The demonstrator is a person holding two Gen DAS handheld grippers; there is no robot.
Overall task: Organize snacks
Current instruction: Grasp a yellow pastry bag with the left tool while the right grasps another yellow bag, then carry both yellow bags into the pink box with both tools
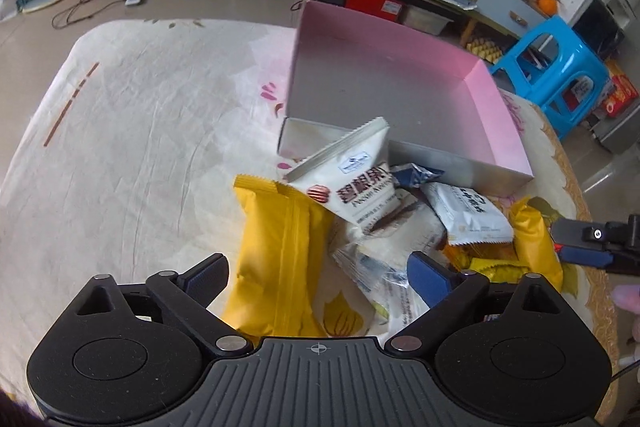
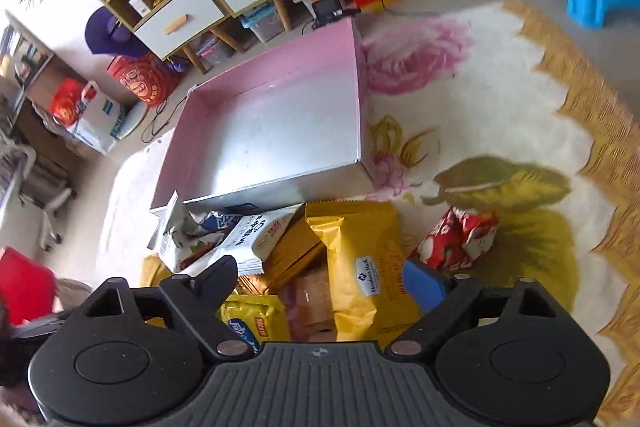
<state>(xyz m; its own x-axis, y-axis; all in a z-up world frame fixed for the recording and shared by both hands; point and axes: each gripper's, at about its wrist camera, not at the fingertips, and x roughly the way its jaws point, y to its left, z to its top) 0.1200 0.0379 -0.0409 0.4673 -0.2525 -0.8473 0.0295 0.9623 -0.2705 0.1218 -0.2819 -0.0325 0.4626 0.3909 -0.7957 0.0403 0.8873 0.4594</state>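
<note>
Loosely heaped yellow and white snack packets (image 1: 304, 227) lie beside the pink box (image 1: 384, 83), both tongs released.

We hold our left gripper (image 1: 316, 277) tilted steeply downward with its jaws spread wide, nothing pressed between the pads. Our right gripper (image 2: 320, 277) points down at a similar slant, jaws also apart and empty; its tip shows at the left view's right edge.

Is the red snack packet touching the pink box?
Apart. The right wrist view shows the red snack packet lying alone on the floral cloth, with bare cloth between it and the pink box.
</note>
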